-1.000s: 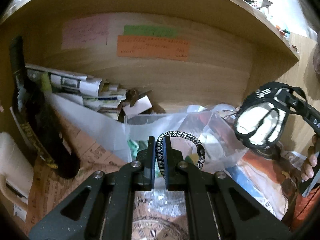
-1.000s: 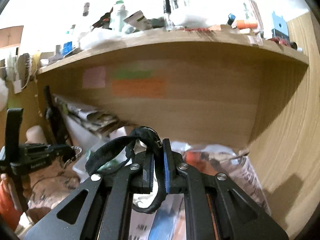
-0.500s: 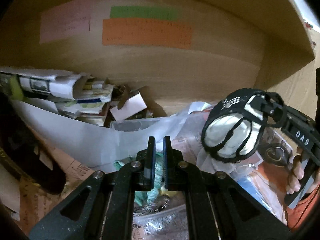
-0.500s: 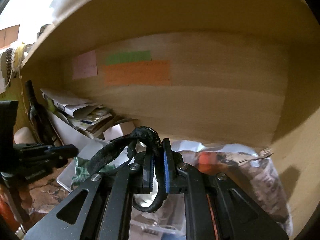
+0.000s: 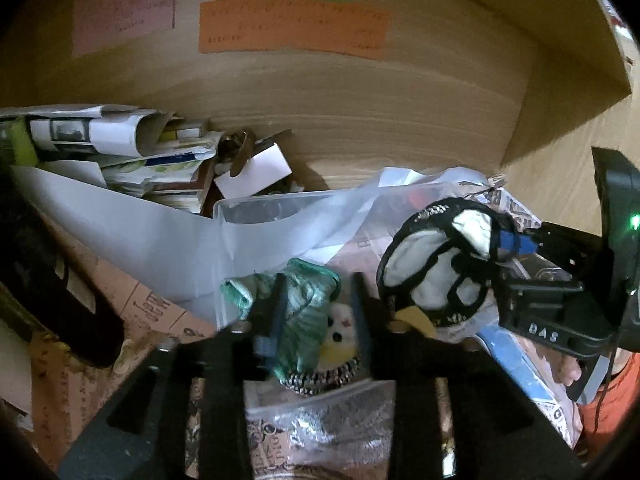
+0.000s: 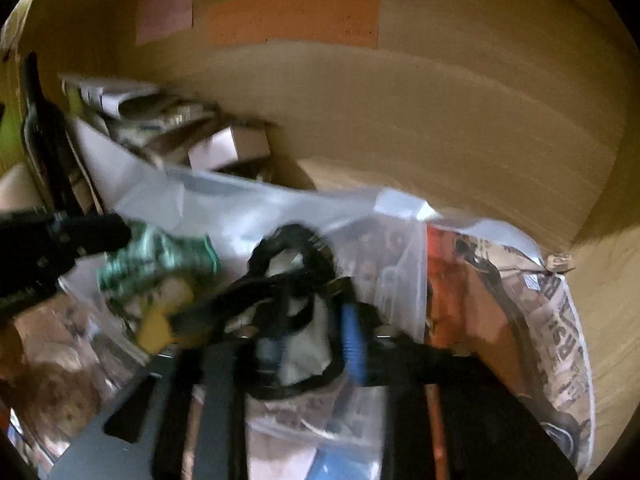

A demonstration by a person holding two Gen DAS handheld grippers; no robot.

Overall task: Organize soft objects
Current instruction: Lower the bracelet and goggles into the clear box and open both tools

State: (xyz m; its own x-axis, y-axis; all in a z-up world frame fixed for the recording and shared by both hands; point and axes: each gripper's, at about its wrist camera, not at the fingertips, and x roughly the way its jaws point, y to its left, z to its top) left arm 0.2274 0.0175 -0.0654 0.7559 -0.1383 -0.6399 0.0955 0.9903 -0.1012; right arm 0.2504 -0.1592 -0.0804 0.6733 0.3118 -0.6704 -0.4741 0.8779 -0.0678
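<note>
A black-and-white braided cord bracelet (image 5: 320, 376) now lies loose in a clear plastic storage bin (image 5: 256, 208), resting among a crumpled green patterned cloth (image 5: 304, 304) and a small yellow-and-white plush toy (image 5: 340, 336). A second ago this bracelet was pinched in the left gripper (image 5: 318, 320); its jaws now stand apart with nothing between them, hovering just above the bin's contents. The release looks complete.

To the right, a black strappy elastic item wrapped around white fabric (image 5: 444, 264) sits at the tip of the right gripper (image 6: 312, 336), over the bin's right side. In the right wrist view the jaws have parted from the tight clamp they held half a second ago, and the black straps (image 6: 288, 272) lie between and ahead of the spread fingers. The picture is blurred with motion, so whether the straps are free or caught on a finger cannot be told.

Both soft items have thus reached the bin, which suggests this round of sorting is nearly finished; the remaining step is likely drawing both tools back without snagging the straps.

Around the bin: a translucent plastic bag (image 5: 320, 216), printed newspaper (image 6: 560, 320), a stack of folded papers (image 5: 120, 140) to the left, and pink, green and orange paper notes (image 5: 292, 28) on the wooden back wall (image 5: 400, 112) of the shelf.
</note>
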